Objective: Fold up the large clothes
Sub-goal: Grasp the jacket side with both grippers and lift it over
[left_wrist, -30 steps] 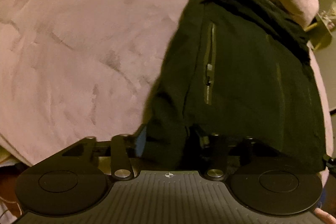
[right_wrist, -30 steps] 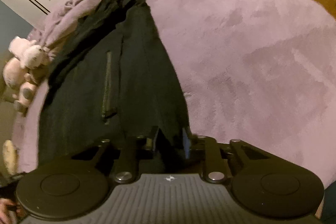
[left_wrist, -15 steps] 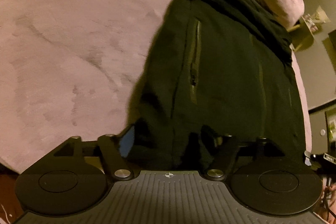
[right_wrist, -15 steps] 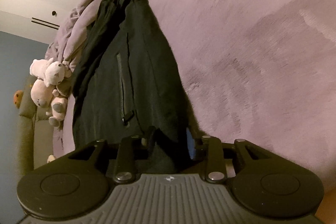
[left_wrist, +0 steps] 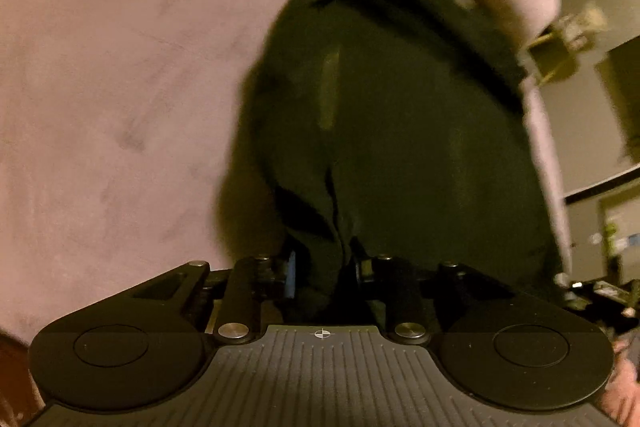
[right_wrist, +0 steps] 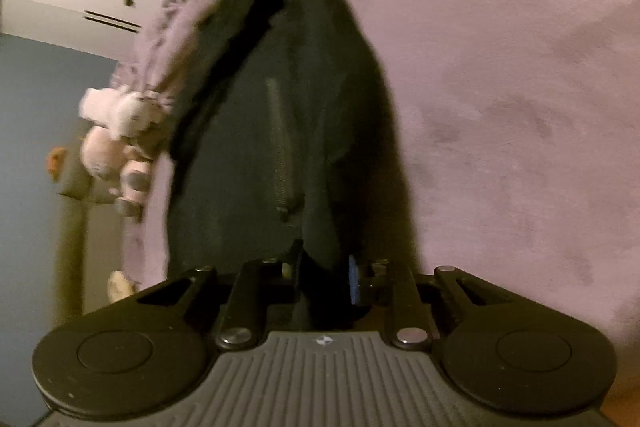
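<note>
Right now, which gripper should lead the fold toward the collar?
Probably neither: both hold the black jacket hem. Left gripper jaws are closing on a fold; right gripper jaws are also closing on cloth. Move both together.

A dark garment (left_wrist: 400, 131) with a zipper (left_wrist: 330, 91) fills the centre and right of the frame, lying on a pinkish plush blanket (left_wrist: 120, 67) that takes up the whole left side. At bottom centre the left gripper (left_wrist: 326, 267) has its jaws closing on a bunched fold of the garment's near edge. The picture is blurred; a room wall shows at the upper right.
</note>
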Tool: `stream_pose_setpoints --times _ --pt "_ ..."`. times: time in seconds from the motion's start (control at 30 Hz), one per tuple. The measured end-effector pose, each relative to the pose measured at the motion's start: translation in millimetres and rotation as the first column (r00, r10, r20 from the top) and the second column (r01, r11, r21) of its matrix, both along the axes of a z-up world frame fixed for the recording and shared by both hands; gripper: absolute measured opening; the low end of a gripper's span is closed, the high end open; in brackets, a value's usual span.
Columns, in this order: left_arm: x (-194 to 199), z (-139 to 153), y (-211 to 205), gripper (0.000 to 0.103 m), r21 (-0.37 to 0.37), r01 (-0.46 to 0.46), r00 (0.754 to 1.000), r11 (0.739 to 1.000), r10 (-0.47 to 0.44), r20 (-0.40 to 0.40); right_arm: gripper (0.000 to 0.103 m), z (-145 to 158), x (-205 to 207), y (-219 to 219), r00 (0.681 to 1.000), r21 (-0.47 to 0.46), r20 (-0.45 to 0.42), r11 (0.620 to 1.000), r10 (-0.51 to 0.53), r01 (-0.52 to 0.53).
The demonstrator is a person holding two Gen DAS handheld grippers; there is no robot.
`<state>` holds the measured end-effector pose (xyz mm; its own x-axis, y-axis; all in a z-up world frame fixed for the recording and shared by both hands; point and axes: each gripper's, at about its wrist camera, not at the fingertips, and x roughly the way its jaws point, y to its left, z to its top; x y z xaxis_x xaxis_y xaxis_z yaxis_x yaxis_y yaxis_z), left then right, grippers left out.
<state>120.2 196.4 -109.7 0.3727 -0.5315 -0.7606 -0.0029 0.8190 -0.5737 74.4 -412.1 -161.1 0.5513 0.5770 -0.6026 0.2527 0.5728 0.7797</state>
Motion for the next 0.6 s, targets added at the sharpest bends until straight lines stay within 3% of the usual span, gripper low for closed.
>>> stream_pose_setpoints --times 0.1,0.2,0.3,0.47,0.6 --pt "15 35 1 0.025 -0.128 -0.051 0.994 0.990 0.062 0.088 0.019 12 12 0 0.998 0.068 0.050 0.997 -0.026 0.023" --pt "45 65 2 0.024 -0.192 -0.091 0.975 0.977 0.127 0.184 0.019 27 36 -5 0.991 0.137 0.106 0.989 -0.076 0.061" --pt "82 80 2 0.022 -0.241 -0.141 0.952 0.960 0.198 0.234 0.018 47 68 -8 0.976 0.136 0.186 0.987 -0.115 0.090" --pt "150 75 -6 0.021 -0.305 -0.234 0.921 0.923 0.311 0.234 0.018 68 134 -15 0.942 0.132 0.272 0.977 -0.198 0.168" --pt "201 58 -15 0.021 -0.278 -0.331 0.894 0.902 0.394 0.214 0.018 71 195 -21 0.925 0.090 0.271 0.964 -0.265 0.250"
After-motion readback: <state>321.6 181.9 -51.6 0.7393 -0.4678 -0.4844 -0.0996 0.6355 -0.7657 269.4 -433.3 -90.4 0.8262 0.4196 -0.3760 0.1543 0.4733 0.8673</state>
